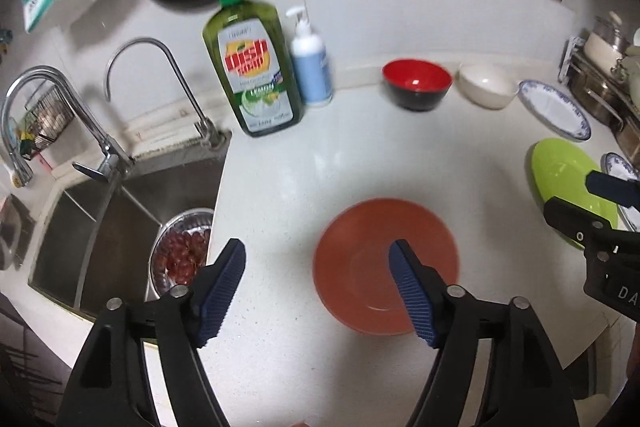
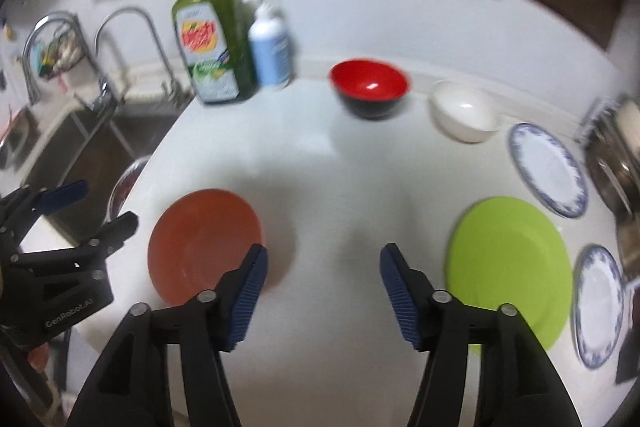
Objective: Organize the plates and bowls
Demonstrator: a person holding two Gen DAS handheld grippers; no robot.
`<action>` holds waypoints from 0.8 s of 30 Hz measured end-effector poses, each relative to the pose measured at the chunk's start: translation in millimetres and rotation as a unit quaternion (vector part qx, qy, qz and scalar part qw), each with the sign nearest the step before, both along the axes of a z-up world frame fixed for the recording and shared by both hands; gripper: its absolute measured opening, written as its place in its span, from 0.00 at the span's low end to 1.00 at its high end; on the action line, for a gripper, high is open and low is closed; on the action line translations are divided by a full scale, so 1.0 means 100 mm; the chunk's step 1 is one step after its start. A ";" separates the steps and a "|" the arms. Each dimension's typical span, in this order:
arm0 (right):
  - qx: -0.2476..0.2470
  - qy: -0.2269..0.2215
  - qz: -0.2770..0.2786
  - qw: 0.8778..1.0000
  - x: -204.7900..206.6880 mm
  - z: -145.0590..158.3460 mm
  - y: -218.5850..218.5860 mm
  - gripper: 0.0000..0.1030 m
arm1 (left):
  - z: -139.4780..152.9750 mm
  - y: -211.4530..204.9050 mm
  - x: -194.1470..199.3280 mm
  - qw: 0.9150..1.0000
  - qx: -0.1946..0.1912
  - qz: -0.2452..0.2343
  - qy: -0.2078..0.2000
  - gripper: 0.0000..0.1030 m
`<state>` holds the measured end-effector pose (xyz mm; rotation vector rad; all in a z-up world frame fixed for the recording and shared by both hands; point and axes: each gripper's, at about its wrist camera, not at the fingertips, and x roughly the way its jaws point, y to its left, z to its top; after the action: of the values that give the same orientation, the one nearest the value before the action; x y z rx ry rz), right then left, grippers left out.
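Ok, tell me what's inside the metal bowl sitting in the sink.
The metal bowl in the sink holds small, round, dark red pieces, piled together. The counter edge and the left tool cover its near side, so what lies there is hidden.

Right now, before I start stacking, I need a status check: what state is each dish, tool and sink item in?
Left tool: open, empty, above the counter.
Right tool: open, empty.
Orange plate: flat, empty.
Green plate: flat, empty.
Two blue-rimmed plates: flat, apart, unstacked.
Red bowl: upright, empty.
White bowl: upright, empty.
Metal bowl: in the sink, holding red pieces.
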<state>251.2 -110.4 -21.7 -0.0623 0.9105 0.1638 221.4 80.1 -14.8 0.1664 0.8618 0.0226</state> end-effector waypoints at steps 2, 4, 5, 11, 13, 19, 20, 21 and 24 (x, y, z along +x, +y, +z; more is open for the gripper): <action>0.008 -0.022 -0.019 1.000 -0.17 0.01 -0.08 0.68 | 0.02 -0.07 -0.06 1.000 0.004 -0.012 -0.013 0.74; 0.000 -0.040 -0.027 0.999 -0.31 0.03 -0.12 0.68 | 0.02 -0.13 -0.14 0.999 0.016 -0.021 -0.028 0.74; -0.004 -0.044 -0.031 0.999 -0.37 0.04 -0.13 0.68 | 0.03 -0.16 -0.21 0.999 0.018 -0.028 -0.036 0.74; -0.015 -0.066 -0.068 0.995 -0.66 0.09 -0.24 0.68 | 0.09 -0.27 -0.44 0.996 0.027 -0.048 -0.063 0.78; -0.014 -0.071 -0.074 0.995 -0.75 0.11 -0.28 0.68 | 0.09 -0.29 -0.49 0.996 0.028 -0.051 -0.062 0.78; -0.024 -0.076 -0.082 0.993 -0.92 0.11 -0.32 0.68 | 0.09 -0.28 -0.60 0.997 0.025 -0.049 -0.058 0.78; -0.027 -0.076 -0.081 0.993 -0.94 0.10 -0.31 0.68 | 0.08 -0.27 -0.61 0.997 0.026 -0.046 -0.058 0.78; -0.027 -0.076 -0.079 0.994 -0.96 0.10 -0.31 0.68 | 0.08 -0.27 -0.63 0.997 0.026 -0.045 -0.058 0.78; -0.028 -0.074 -0.076 0.994 -0.98 0.09 -0.31 0.68 | 0.06 -0.25 -0.65 0.997 0.025 -0.042 -0.053 0.78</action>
<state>152.9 -141.7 -12.6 -0.0548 0.7684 -0.0085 156.8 54.6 -9.0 0.2467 0.7487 -0.0256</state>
